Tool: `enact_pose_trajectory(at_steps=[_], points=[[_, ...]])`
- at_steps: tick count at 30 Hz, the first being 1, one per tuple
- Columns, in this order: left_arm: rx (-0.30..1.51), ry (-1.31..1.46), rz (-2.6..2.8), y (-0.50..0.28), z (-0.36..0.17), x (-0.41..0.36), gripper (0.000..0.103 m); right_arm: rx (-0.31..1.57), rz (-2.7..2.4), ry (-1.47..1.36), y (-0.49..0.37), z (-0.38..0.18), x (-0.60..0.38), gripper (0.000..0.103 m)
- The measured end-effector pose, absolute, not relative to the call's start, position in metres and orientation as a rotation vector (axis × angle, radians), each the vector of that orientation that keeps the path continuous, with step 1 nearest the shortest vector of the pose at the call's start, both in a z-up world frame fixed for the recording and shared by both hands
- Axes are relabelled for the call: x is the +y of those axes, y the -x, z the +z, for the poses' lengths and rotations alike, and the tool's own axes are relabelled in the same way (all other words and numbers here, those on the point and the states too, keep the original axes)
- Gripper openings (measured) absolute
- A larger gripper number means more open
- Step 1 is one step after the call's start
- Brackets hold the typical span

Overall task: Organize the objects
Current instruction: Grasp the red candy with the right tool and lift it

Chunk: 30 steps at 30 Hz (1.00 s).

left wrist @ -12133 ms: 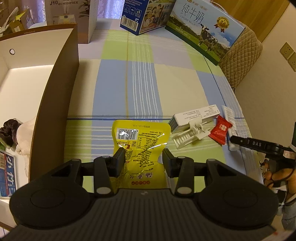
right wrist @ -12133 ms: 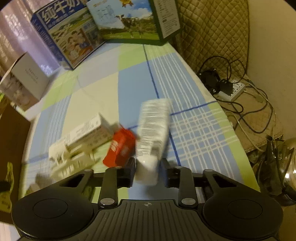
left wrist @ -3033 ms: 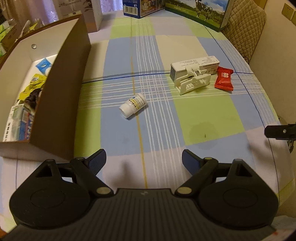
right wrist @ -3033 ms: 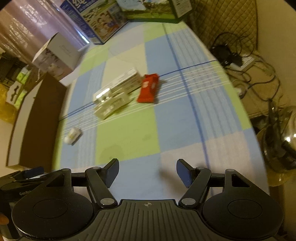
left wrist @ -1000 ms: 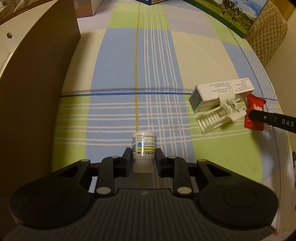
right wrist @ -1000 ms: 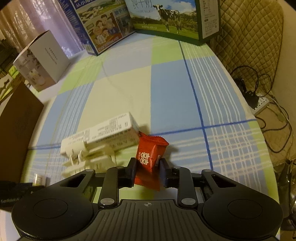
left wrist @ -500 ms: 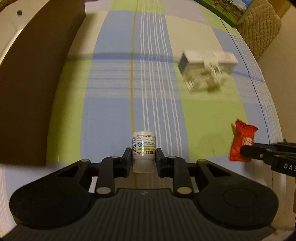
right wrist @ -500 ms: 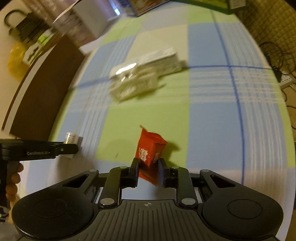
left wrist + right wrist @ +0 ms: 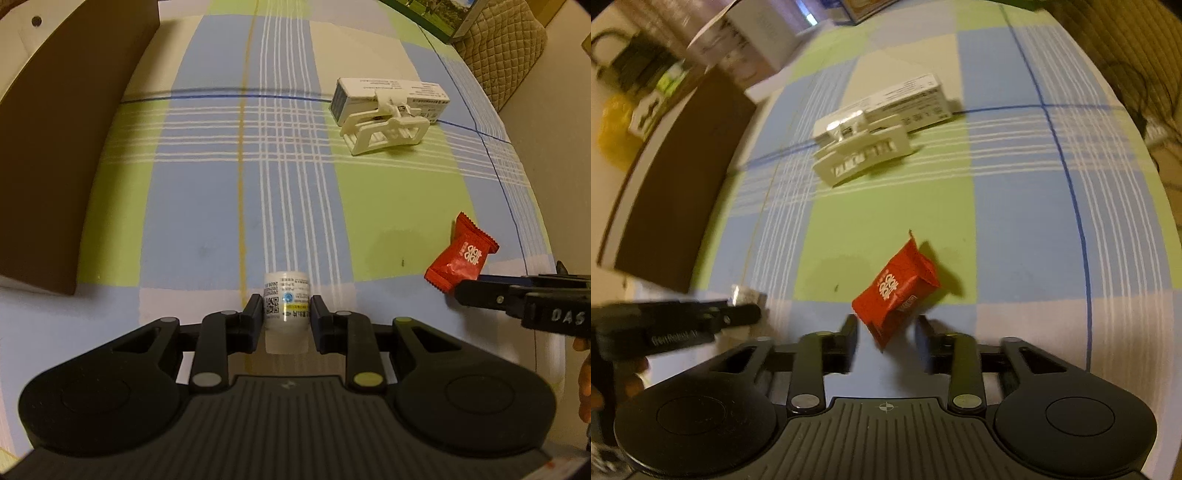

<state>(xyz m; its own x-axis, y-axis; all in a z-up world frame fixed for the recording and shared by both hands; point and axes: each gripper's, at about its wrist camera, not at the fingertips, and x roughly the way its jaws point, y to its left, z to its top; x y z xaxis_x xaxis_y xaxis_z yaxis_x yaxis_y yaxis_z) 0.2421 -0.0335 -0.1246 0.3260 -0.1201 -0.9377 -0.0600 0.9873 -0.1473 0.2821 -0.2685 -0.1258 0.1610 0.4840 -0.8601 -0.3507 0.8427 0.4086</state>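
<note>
- The left gripper [image 9: 286, 317] is clamped on a small white bottle [image 9: 286, 314]; my judgement is that it should keep the squeeze even and carry the bottle toward the brown box [image 9: 74, 129] at ten o'clock in the left wrist view, clearing the wall before letting go.
- The right gripper [image 9: 886, 332] is opening, its jaws standing clear of the red snack packet [image 9: 895, 288], which sits loose between and just ahead of them, low over the checked tablecloth [image 9: 1015, 221].
- The packet is glossy, crinkled, with white lettering and crimped ends.
- The bottle is a short cylinder with a printed label and code square.
- A white carton [image 9: 391, 98] and a white plastic clip [image 9: 384, 133] touch at one o'clock.
</note>
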Motion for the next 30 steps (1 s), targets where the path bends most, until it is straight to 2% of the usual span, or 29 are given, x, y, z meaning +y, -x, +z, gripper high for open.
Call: enact_pose_trajectory(at_steps=[2, 9, 14, 21, 24, 30], points=[[1.231, 0.166, -0.03, -0.242, -0.125, -0.033, 0.023, 1.265, 0.58, -0.164, -0.283, -0.123, -0.271, 0.048], [1.216, 0.16, 0.005, -0.237, -0.123, -0.027, 0.022, 1.218, 0.511, -0.211, -0.294, -0.125, -0.262, 0.048], [1.217, 0.174, 0.026, -0.232, -0.122, -0.018, 0.022, 1.175, 0.548, -0.082, -0.291, -0.128, -0.239, 0.034], [1.213, 0.189, 0.034, -0.226, -0.121, -0.013, 0.023, 1.118, 0.63, 0.167, -0.269, -0.129, -0.215, 0.034], [1.21, 0.186, 0.031, -0.226, -0.122, -0.014, 0.023, 1.083, 0.637, 0.254, -0.26, -0.13, -0.21, 0.028], [1.21, 0.153, 0.03, -0.228, -0.121, -0.018, 0.022, 1.077, 0.639, 0.255, -0.259, -0.132, -0.211, 0.025]])
